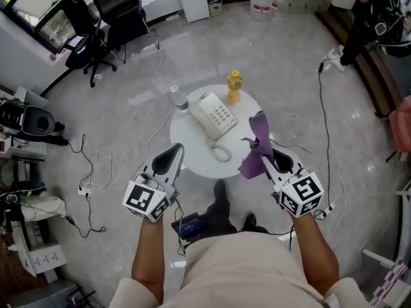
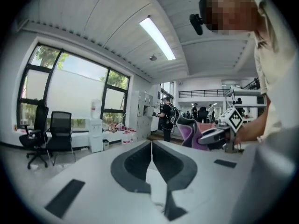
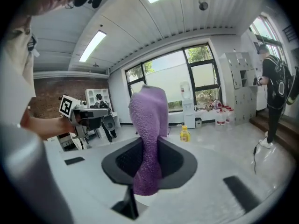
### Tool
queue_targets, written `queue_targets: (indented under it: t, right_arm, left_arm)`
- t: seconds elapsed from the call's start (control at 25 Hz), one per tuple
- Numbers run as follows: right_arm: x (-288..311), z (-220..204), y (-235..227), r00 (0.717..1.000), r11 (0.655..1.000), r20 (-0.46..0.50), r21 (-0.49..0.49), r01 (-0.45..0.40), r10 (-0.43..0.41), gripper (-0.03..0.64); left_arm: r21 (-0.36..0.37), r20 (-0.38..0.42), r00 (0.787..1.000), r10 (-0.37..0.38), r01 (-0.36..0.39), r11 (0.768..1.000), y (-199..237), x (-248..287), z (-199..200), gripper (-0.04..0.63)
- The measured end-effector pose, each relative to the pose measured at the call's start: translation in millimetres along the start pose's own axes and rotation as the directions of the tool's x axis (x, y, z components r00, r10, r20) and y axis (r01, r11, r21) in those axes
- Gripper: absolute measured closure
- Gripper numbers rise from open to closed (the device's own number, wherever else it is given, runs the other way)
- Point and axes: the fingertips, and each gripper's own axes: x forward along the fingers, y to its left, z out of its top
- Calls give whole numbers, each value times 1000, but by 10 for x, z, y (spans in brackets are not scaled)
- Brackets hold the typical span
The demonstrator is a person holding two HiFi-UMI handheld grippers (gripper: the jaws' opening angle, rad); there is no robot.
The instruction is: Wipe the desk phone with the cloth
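A cream desk phone (image 1: 214, 117) lies on the round white table (image 1: 191, 154), its coiled cord (image 1: 220, 151) trailing toward me. My right gripper (image 1: 264, 150) is shut on a purple cloth (image 1: 257, 154), held just off the table's right front edge. In the right gripper view the cloth (image 3: 149, 125) stands up between the jaws of that gripper (image 3: 149, 146) and hangs below them. My left gripper (image 1: 174, 149) hovers at the table's left front edge. Its jaws meet with nothing between them in the left gripper view (image 2: 151, 146).
A yellow bottle (image 1: 234, 86) and a clear bottle (image 1: 179, 99) stand at the table's far rim behind the phone. Cables run over the floor on both sides. Black office chairs (image 1: 122, 11) stand far left. A person (image 1: 376, 11) stands at the far right.
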Motion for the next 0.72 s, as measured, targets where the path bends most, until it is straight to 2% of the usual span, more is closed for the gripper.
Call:
queue_targets:
  t: [0.16, 0.32, 0.56, 0.72]
  right_arm:
    - [-349, 516, 200, 999, 999, 31, -48, -19, 21, 548]
    - [-563, 1152, 280, 998, 996, 41, -79, -42, 45, 548]
    - [-1042, 692, 526, 995, 993, 86, -106, -50, 59, 548]
    - [-1264, 808, 585, 994, 989, 80, -136, -61, 72, 548]
  left_arm:
    - [77, 33, 999, -16, 14, 997, -250, -245, 491, 584]
    - [97, 67, 997, -30, 23, 995, -345, -294, 1082, 584]
    - [149, 109, 993, -34, 17, 989, -845, -648, 780, 584]
    - [146, 118, 993, -22, 5, 989, -1004, -743, 876, 584]
